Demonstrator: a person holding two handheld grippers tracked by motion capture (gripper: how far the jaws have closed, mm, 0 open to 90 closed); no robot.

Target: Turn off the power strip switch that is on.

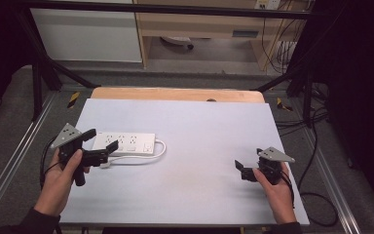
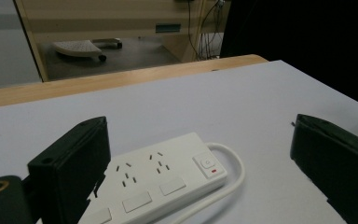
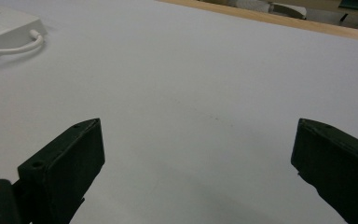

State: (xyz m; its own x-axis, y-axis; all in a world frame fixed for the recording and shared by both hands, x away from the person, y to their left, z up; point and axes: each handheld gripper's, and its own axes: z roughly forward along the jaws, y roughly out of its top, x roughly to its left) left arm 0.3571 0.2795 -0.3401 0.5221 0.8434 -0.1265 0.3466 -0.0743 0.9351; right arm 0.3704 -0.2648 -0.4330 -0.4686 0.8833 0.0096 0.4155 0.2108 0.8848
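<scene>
A white power strip (image 1: 124,143) lies flat on the left part of the white table top (image 1: 199,126). Its white cable (image 1: 161,148) loops round its right end and runs back along the front. My left gripper (image 1: 101,139) hovers over the strip's left end, open, with nothing between its jaws. In the left gripper view the power strip (image 2: 163,179), with its sockets and a switch with a red mark (image 2: 209,166), lies just ahead of the left gripper (image 2: 198,126). My right gripper (image 1: 248,158) stands open over bare table at the right; the right gripper (image 3: 198,126) holds nothing.
A strip of bare wood (image 1: 175,93) shows along the table's far edge. Black frame posts (image 1: 36,83) stand at both back corners, and cables (image 1: 316,195) lie on the floor to the right. A corner of the power strip (image 3: 4,23) shows far left in the right gripper view.
</scene>
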